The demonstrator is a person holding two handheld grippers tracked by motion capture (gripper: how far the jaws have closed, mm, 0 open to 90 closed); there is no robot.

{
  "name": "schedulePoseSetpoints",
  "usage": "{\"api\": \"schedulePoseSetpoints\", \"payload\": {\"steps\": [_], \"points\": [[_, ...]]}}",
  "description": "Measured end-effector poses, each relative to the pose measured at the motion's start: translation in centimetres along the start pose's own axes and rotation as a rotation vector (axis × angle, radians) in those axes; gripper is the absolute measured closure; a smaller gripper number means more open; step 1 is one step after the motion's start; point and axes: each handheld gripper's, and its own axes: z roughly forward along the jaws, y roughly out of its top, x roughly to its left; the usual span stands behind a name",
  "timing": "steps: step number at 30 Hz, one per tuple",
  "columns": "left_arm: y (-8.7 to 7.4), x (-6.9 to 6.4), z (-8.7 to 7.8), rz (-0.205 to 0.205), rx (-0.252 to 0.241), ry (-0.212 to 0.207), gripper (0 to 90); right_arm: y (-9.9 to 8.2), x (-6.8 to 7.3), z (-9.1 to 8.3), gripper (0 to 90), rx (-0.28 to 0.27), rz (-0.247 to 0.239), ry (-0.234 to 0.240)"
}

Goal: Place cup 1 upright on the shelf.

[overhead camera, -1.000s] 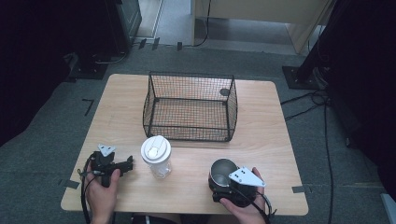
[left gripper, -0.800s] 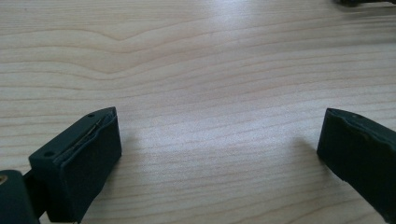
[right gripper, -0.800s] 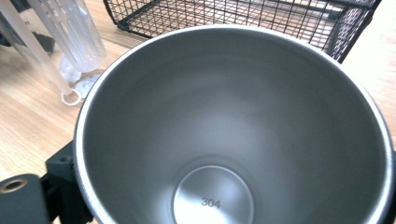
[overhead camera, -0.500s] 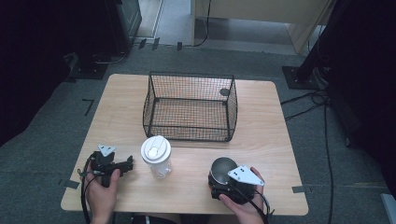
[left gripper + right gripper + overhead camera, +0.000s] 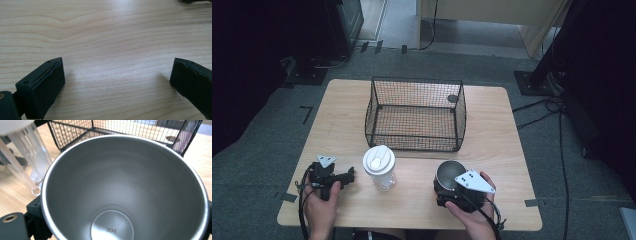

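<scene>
Fingers of the right gripper (image 5: 446,189) grip the steel cup (image 5: 449,174) near the front of the surface (image 5: 497,130); the left gripper (image 5: 343,177) rests open and empty. Judging by this, the cup is grasped but not yet lifted into the wire basket (image 5: 414,114)

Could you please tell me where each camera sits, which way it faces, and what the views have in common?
High view: above the person's side, looking forward and down on the table; both hands show.
Left gripper view: on the left gripper, facing bare wood between its spread fingers.
Right gripper view: on the right gripper, looking into the steel cup.
Shared: cup, clear lidded tumbler and wire basket appear in high and right gripper views.
</scene>
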Motion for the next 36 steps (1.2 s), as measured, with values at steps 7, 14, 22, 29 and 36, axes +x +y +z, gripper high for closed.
{"api": "schedulePoseSetpoints", "payload": {"steps": [7, 14, 22, 29, 36], "points": [[0.0, 0.0, 0.0, 0.000, 0.000, 0.000, 0.4, 2.1, 0.0, -0.1, 7.7, -0.026, -0.008, -0.001], [0.0, 0.0, 0.0, 0.000, 0.002, 0.000, 0.4, 4.0, 0.2, 0.2, 7.7, -0.049, -0.019, -0.004], [0.0, 0.0, 0.0, 0.001, 0.002, 0.000, 0.4, 6.1, 0.1, 0.8, 7.7, -0.074, -0.020, -0.013], [0.0, 0.0, 0.0, 0.002, 0.002, 0.001, 0.4, 7.8, -0.3, 1.2, 7.7, -0.096, -0.023, -0.034], [0.0, 0.0, 0.0, 0.002, 0.002, 0.001, 0.4, 9.2, -0.5, 1.6, 7.7, -0.125, -0.026, -0.050]]}}
